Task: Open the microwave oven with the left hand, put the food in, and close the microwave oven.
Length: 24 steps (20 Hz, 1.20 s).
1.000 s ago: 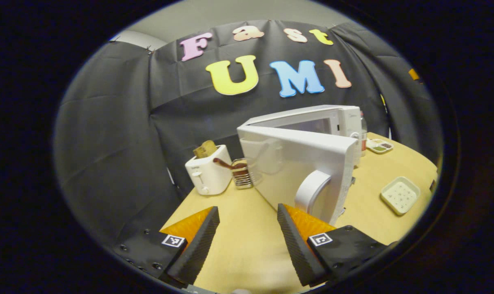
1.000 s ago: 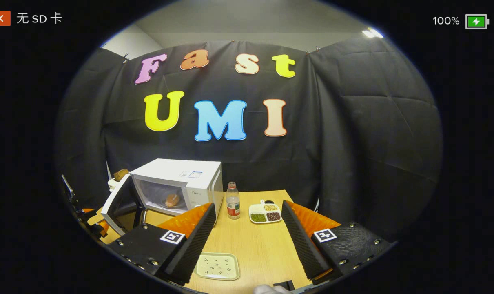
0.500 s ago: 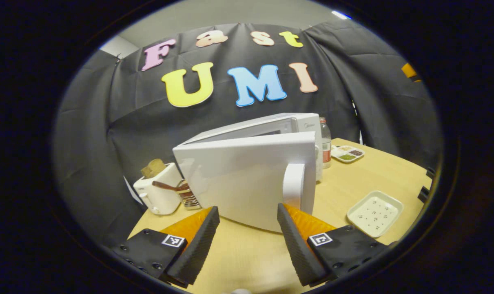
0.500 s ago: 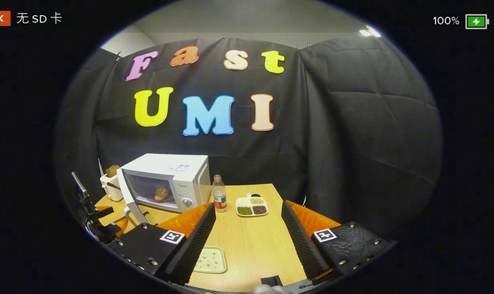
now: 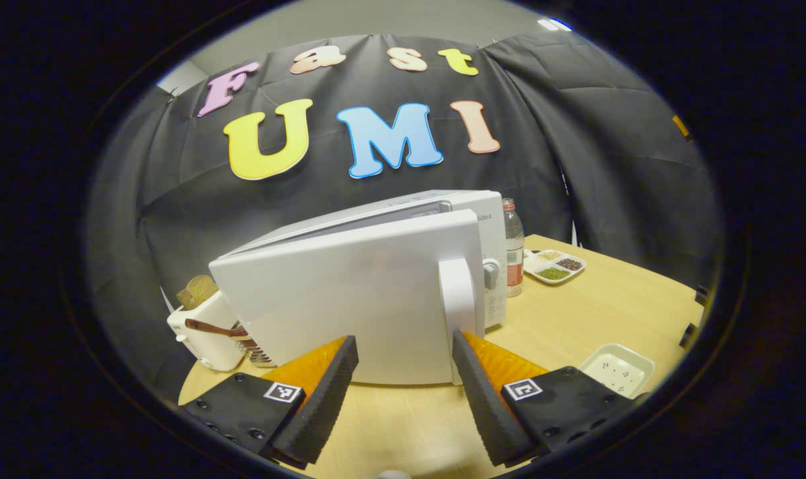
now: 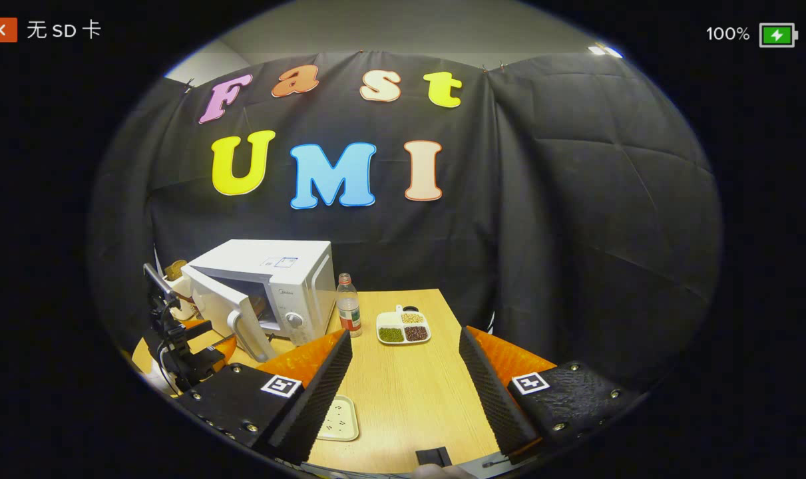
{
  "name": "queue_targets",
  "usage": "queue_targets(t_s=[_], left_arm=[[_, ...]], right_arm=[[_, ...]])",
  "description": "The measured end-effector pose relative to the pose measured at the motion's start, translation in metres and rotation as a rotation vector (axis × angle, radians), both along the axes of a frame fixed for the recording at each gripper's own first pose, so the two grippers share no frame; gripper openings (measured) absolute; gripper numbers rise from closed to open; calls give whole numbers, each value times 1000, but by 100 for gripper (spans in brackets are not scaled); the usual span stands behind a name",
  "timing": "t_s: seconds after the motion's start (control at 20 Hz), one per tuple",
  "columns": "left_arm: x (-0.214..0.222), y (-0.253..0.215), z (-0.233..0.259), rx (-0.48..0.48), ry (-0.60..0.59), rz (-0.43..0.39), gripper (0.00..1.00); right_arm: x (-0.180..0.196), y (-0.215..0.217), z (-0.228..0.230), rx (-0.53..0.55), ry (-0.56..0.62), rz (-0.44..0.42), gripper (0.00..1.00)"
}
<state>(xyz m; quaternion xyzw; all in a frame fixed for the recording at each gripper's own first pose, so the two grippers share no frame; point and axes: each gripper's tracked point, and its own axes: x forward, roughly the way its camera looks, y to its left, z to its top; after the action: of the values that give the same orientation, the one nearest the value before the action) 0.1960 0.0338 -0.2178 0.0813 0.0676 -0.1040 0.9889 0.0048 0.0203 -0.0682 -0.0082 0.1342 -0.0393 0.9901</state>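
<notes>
The microwave oven stands toward the back left of the wooden table, close against the black cloth wall, and its white door is swung most of the way toward the body yet not shut, a narrow wedge of gap showing along its top edge in the left gripper view. In the right gripper view the same door stands ajar, its pale handle angled out toward the table, and the dim cavity behind it is too dark to make out any food. The left gripper sits right at the door's outer face, its jaws spread apart and empty, with the right finger's orange back just below the door handle; whether it touches the door cannot be told. From the right gripper view the left gripper shows as a dark rig with orange parts just in front of the door. The right gripper hangs over the table's near edge, well apart from the oven, its jaws likewise released and holding nothing. Just right of the oven stands a plastic bottle, and beside that a divided dish of beans. A pale empty tray lies near the right gripper. A white toaster sits left of the oven.
</notes>
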Motion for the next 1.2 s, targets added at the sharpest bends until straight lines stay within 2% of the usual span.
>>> queue_targets(t_s=[0.2, 0.25, 0.35, 0.55, 0.7, 0.95, 1.2], left_arm=[[34, -6, 1, -37, 1, 37, 94], [43, -6, 2, -58, 4, 49, 95], [58, -10, 5, -74, 2, 64, 95], [78, -8, 10, -59, -18, 93, 94], [81, -6, 9, -94, -3, 101, 95], [64, -17, 13, -83, -20, 80, 94], [65, -31, 12, -73, -15, 44, 94]], right_arm=[[8, -10, -1, -13, 9, -6, 99], [9, -11, -1, -12, 14, -9, 96], [10, -15, -1, -16, 26, -19, 99], [8, -26, -1, -30, 23, -38, 99], [4, -30, -4, -25, 35, -46, 99], [2, -31, -4, -19, 32, -52, 99], [1, -26, -11, -7, 47, -48, 99]])
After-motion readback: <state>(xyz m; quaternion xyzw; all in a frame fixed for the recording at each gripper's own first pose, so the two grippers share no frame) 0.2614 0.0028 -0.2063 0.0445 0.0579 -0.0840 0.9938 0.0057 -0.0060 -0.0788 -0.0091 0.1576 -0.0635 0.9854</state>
